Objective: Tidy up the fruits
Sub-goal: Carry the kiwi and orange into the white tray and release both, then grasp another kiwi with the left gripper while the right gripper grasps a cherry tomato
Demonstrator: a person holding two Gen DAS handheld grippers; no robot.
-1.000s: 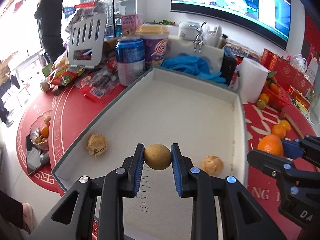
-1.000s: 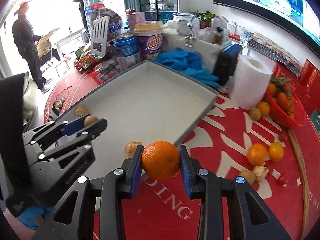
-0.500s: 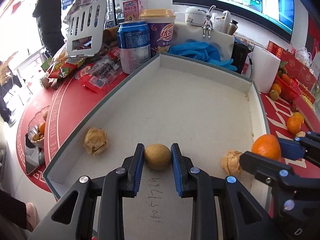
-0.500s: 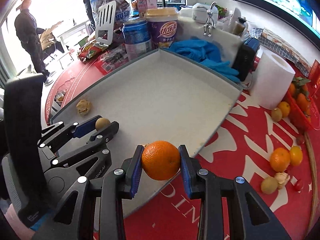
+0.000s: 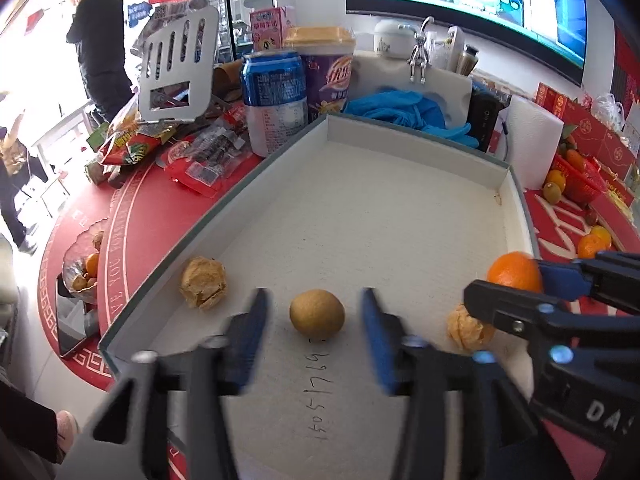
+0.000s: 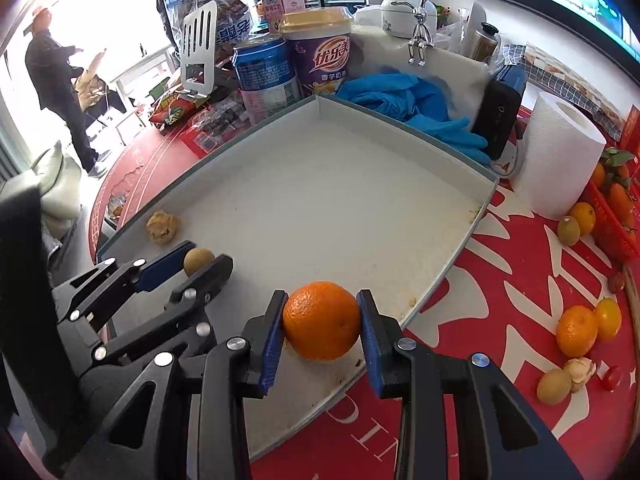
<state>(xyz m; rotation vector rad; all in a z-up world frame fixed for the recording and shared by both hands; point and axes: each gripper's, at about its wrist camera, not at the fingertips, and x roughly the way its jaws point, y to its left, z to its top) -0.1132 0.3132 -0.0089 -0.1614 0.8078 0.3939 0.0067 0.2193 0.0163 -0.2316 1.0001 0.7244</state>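
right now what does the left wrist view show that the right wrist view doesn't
Only the left wrist view: a husked fruit in the tray beside the right gripper, handwriting on the tray floor, and a glass dish of fruit at the table edge.

Only the right wrist view: loose fruit on the red cloth, including a cherry tomato.

Both: the tray, the kiwi lying between the left gripper's opening jaws, the right gripper shut on the orange, and the husked fruit at the tray's left wall.

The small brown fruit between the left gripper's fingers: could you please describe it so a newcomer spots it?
Find the big grey tray. Near its front edge sits a smooth round brown fruit, flanked by two papery husked fruits; only it is smooth.
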